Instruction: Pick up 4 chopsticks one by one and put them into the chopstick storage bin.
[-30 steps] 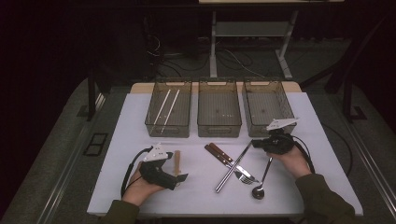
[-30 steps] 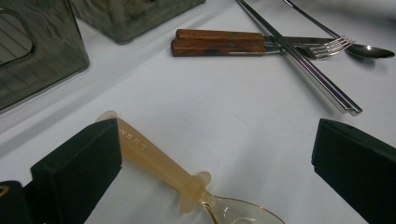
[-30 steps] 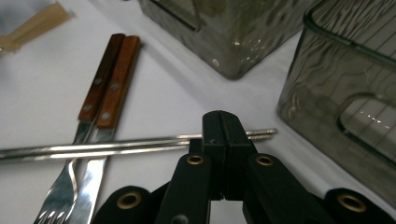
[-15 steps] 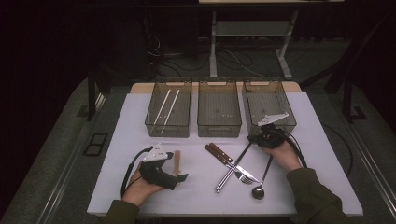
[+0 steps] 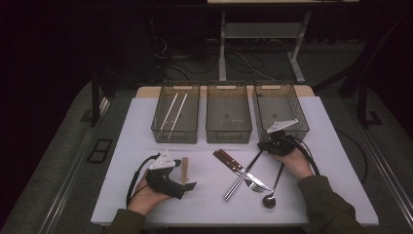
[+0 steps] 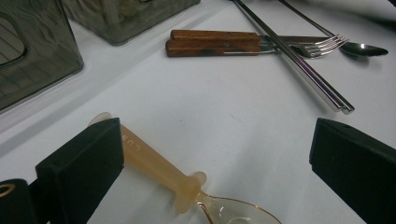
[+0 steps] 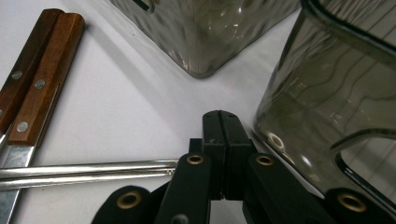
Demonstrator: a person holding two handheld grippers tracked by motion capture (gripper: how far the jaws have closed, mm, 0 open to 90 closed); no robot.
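Observation:
My left gripper (image 5: 187, 178) rests on the white table (image 5: 209, 204) at the front left, open. In the left gripper view its jaws (image 6: 215, 140) stand wide apart, and a clear spoon with a tan handle (image 6: 154, 163) lies against the left one. My right gripper (image 5: 265, 145) sits low in front of the right bin (image 5: 280, 105), by the far end of the metal chopsticks (image 5: 243, 173). In the right gripper view its jaws (image 7: 223, 121) are shut, pad against pad. The chopstick ends (image 7: 84, 170) run in behind its left linkage, and I see nothing between the pads.
Three clear grey bins stand in a row at the back; the left bin (image 5: 175, 131) holds two white chopsticks (image 5: 173, 109). A wood-handled knife and fork (image 5: 229, 161) cross under the metal chopsticks. A metal spoon (image 5: 272, 190) lies to their right.
My right gripper has moved left and a little down, from in front of the right bin to the far end of the metal chopsticks. The left gripper has stayed put.

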